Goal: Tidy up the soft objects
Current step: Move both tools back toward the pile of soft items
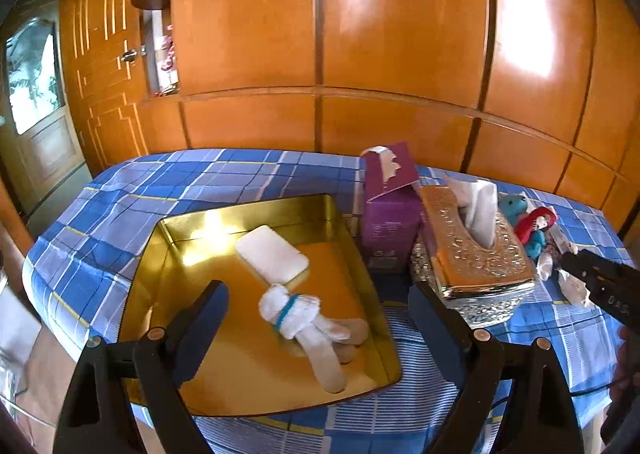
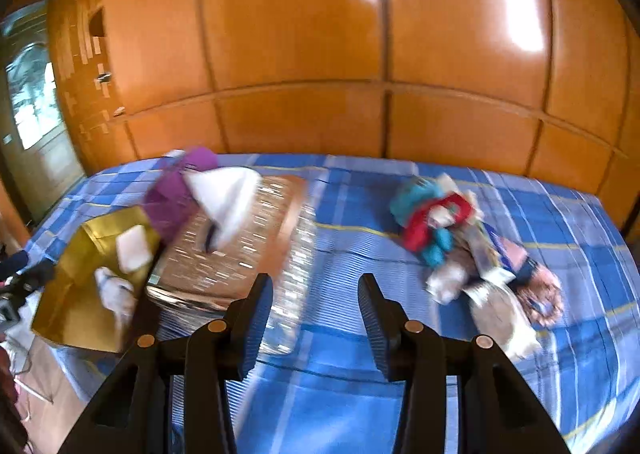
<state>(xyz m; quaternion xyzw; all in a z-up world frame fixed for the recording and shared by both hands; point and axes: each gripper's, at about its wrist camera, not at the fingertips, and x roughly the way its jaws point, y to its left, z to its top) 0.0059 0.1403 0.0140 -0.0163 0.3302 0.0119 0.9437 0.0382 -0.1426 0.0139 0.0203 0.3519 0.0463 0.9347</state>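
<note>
Trouble is waiting at the heap of soft toys (image 2: 436, 222) lying on the blue checked counter (image 2: 340, 394), well apart from the gold tray (image 1: 168, 262): right tongs (image 2: 316, 318), half open and empty, are risking snagging several at once, while left tongs (image 1: 316, 318) are hanging wide and empty.

Motion blur smears the soft toy pile (image 2: 460, 238) and tissue box (image 2: 240, 246) beyond recognising details.
</note>
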